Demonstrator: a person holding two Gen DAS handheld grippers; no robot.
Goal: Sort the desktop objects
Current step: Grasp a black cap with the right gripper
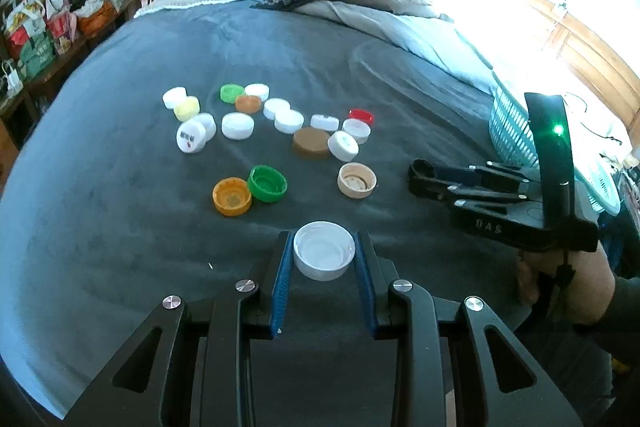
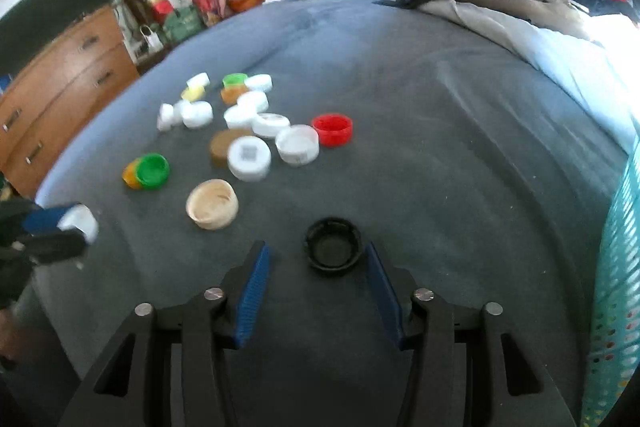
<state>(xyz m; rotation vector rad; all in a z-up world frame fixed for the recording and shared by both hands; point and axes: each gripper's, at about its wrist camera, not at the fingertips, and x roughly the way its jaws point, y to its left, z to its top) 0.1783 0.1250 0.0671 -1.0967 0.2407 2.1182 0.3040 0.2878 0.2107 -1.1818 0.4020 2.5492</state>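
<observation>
- My left gripper (image 1: 324, 253) has its jaws drawn in on a white cap (image 1: 324, 255), open side up, with the blue pads against its ribbed wall on both sides. The grip sits near the pad tips, so I judge a jolt or a slack squeeze could let the cap tip out and roll across the grey bed cover (image 1: 120, 207).
- My right gripper (image 2: 316, 259) has its jaws spread wide around a black cap (image 2: 333, 251), which rests on the bed close to the right pad; I cannot tell whether they touch. Closing off-centre could shove it sideways rather than pinch it.
- The soft cover gives, so pressing down may bury a pad edge in the fabric.
- The other caps (image 1: 272, 131) lie in a loose cluster further out, well apart from both jaws.
- The teal basket (image 2: 616, 287) stands at my right; a wide swing could clip its wall.
</observation>
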